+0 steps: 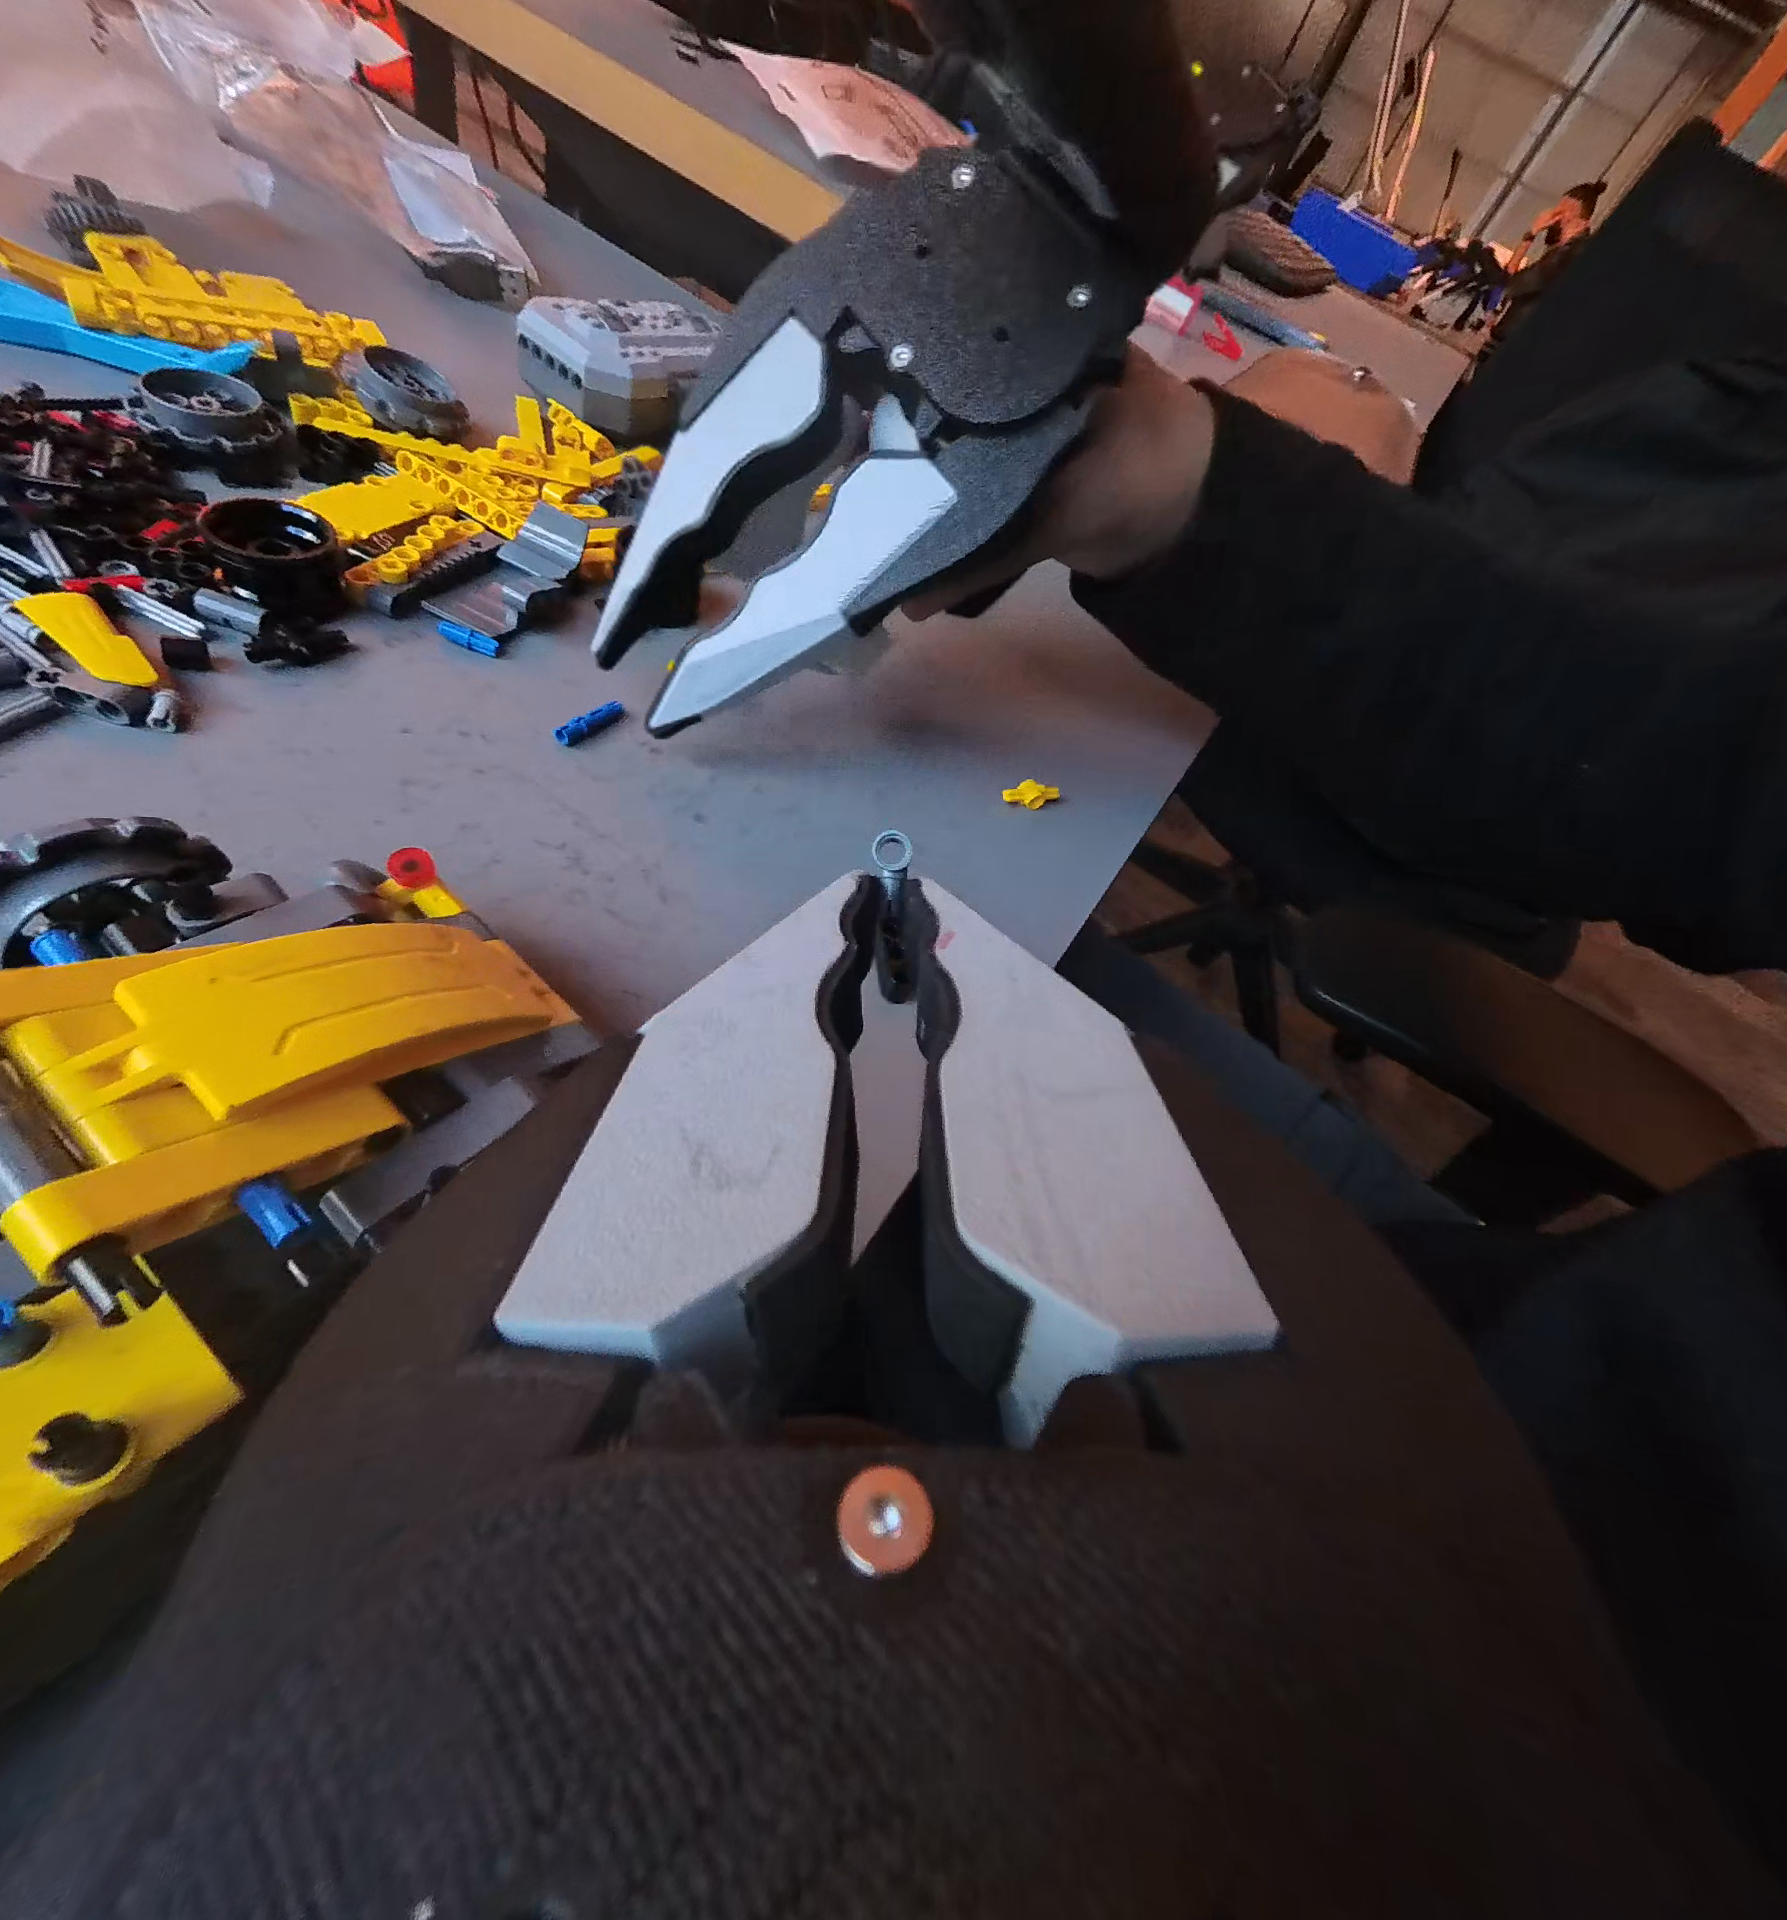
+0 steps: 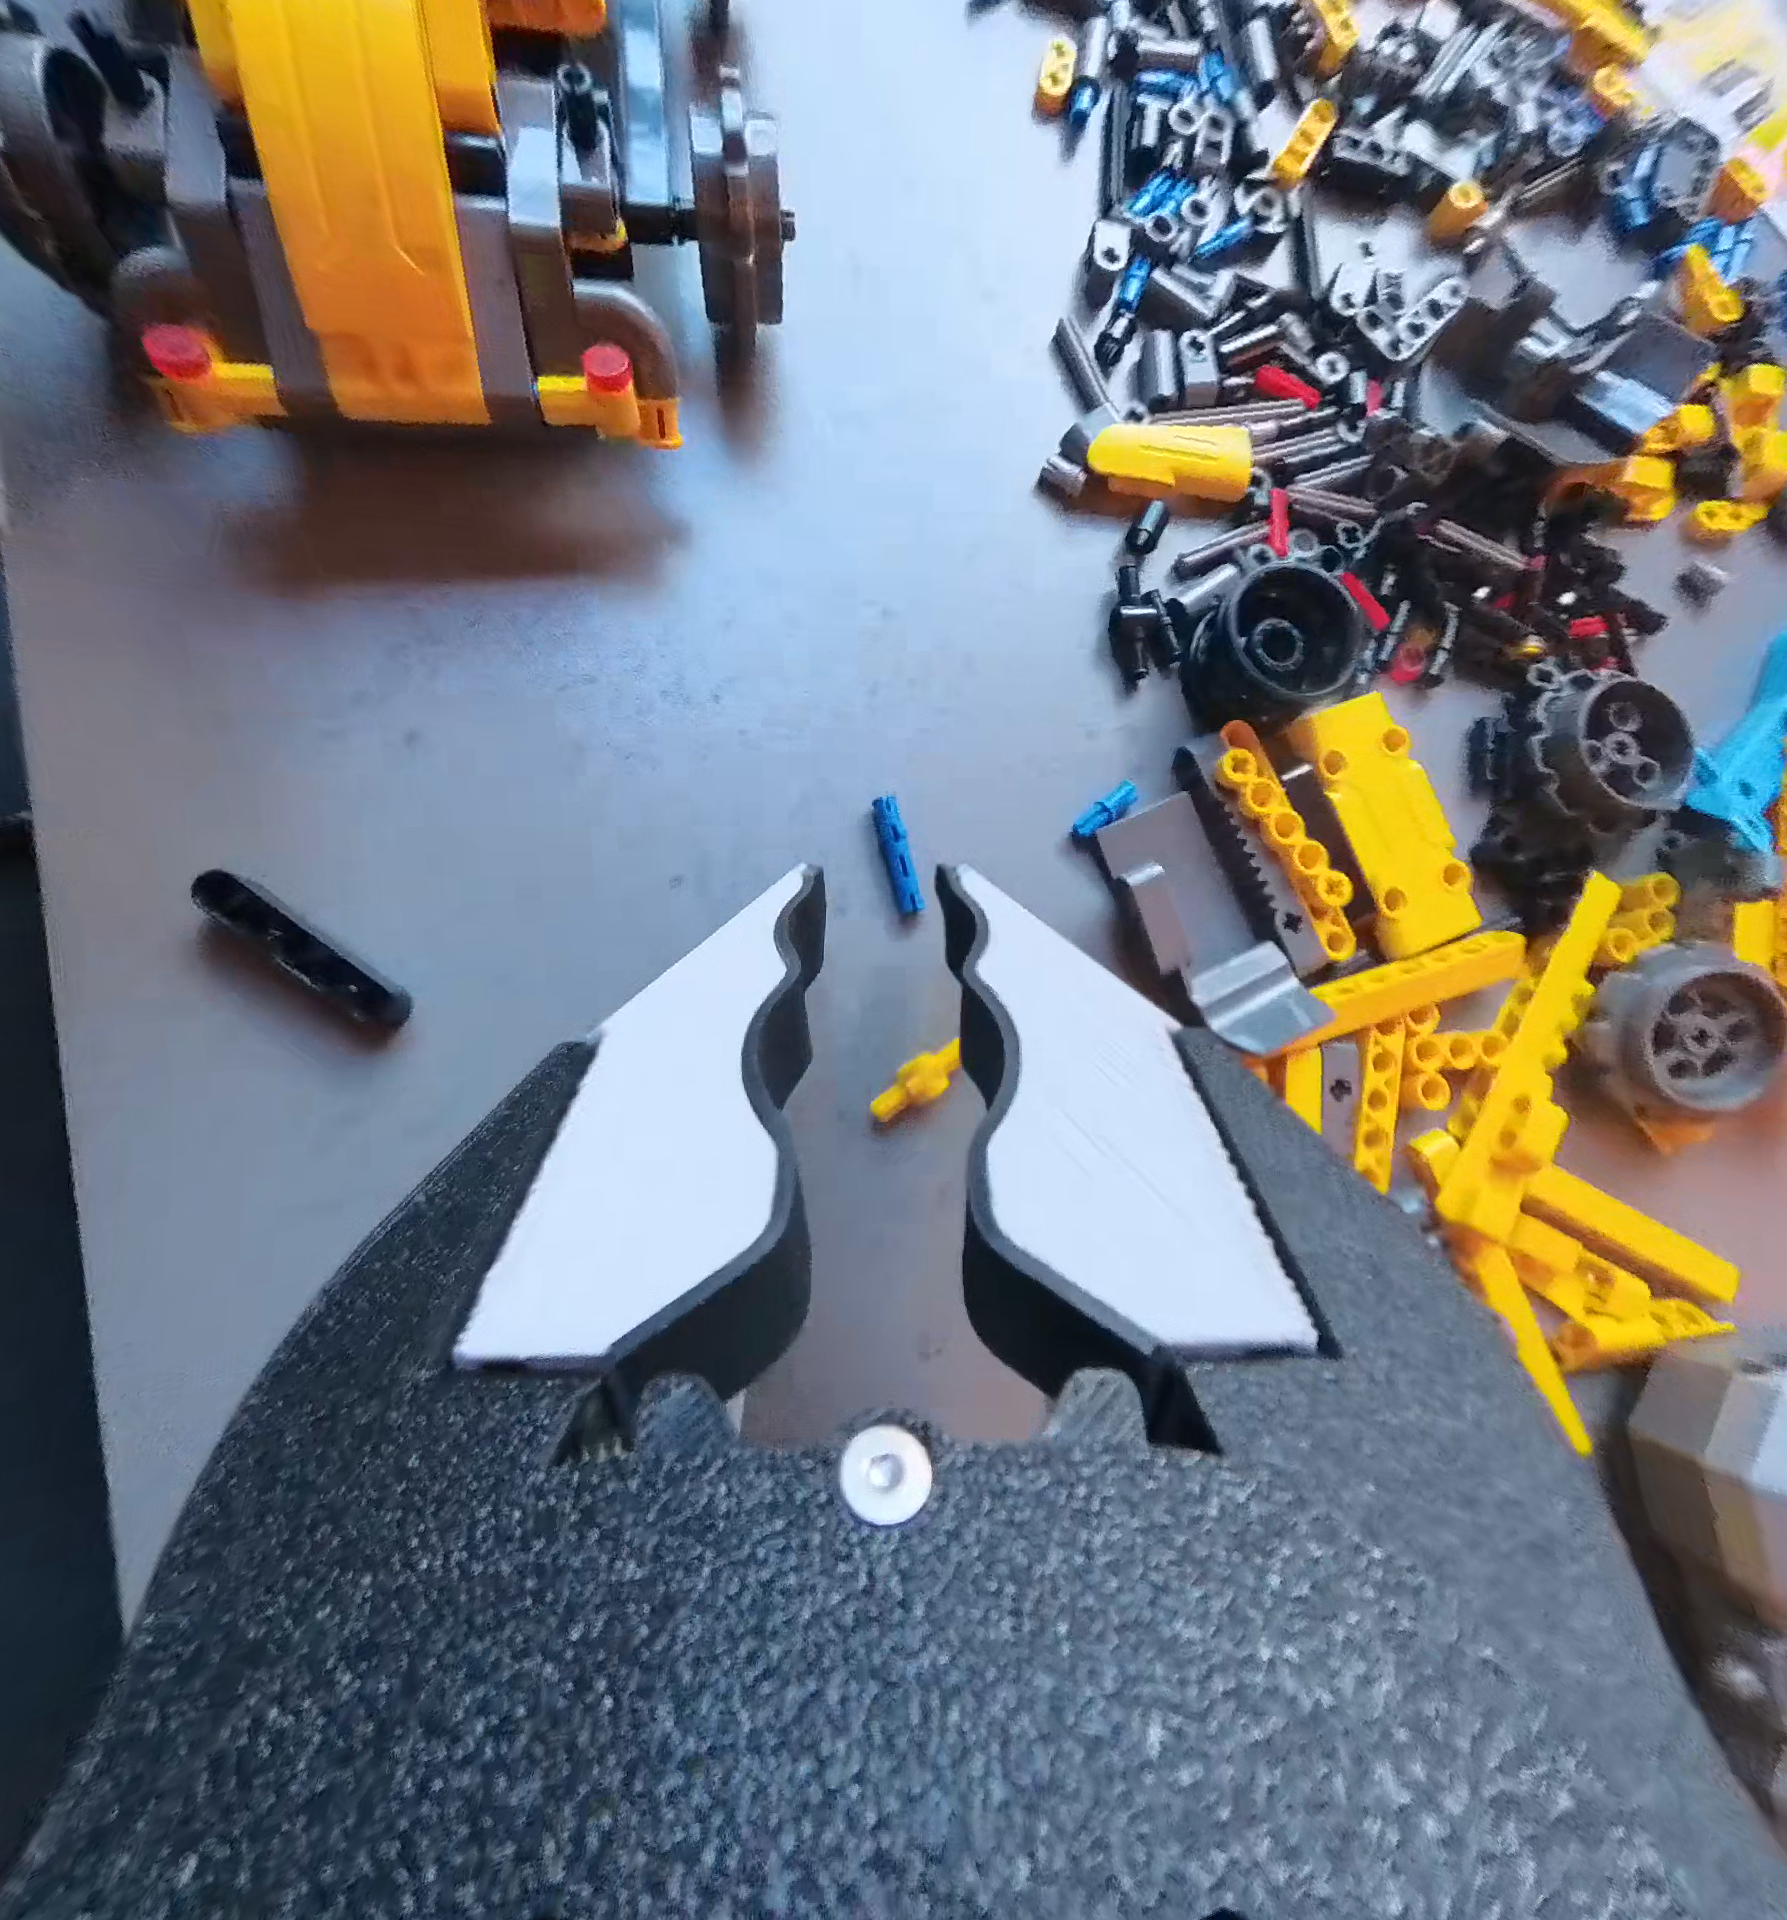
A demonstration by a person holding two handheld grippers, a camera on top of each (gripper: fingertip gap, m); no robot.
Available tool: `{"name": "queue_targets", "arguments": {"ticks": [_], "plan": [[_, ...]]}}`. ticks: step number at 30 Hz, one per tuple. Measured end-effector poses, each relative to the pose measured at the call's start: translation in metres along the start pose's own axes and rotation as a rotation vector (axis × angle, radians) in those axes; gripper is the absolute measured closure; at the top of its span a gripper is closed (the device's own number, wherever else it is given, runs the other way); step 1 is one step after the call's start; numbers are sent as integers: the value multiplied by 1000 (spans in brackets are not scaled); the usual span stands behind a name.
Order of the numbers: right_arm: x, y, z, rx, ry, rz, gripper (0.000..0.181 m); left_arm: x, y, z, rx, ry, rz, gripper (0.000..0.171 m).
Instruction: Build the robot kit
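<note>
While left gripper (image 1: 891, 914) clamps black beam (image 1: 894, 951), right gripper (image 2: 881, 883) gapes above blue pin (image 2: 897, 854)

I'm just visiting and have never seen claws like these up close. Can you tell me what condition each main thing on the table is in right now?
Left gripper: shut on a thin dark pin with a ring end.
Dark pin: clamped, ring poking past the tips.
Right gripper: open, empty, above the table.
Blue pin: lying loose just ahead of the right gripper.
Yellow connector: lying loose under the open jaws.
Black beam: lying flat, alone.
Yellow vehicle: partly assembled.
</note>
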State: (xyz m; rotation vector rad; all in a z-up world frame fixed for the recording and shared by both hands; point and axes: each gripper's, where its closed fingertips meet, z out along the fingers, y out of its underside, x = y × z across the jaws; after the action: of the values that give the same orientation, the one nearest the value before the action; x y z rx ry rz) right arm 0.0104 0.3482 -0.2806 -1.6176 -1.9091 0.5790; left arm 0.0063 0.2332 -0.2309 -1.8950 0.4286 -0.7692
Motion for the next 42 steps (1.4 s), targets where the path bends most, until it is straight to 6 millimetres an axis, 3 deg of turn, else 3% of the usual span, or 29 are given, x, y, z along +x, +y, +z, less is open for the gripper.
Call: {"name": "queue_targets", "arguments": {"ticks": [9,15,21,25,31,37,40,42], "plan": [[-6,4,11,-70,-160,104,177,3,5,-4,34,38,-34,170],[-10,6,6,-61,-104,156,178,8,18,-14,47,50,-37,170],[-25,6,-19,-5,-14,220,178,2,20,-22,75,74,-92,170],[-36,17,-46,42,82,299,178,-6,12,-31,127,82,-101,170],[-39,23,-77,268,187,471,178,-15,6,-37,177,89,-131,170],[-35,44,-81,237,224,467,178,1,17,-19,63,99,-56,170],[-32,51,-93,235,237,441,178,13,33,6,-125,58,40,170],[-31,58,-101,218,247,422,178,24,22,24,-158,70,32,170]]}}
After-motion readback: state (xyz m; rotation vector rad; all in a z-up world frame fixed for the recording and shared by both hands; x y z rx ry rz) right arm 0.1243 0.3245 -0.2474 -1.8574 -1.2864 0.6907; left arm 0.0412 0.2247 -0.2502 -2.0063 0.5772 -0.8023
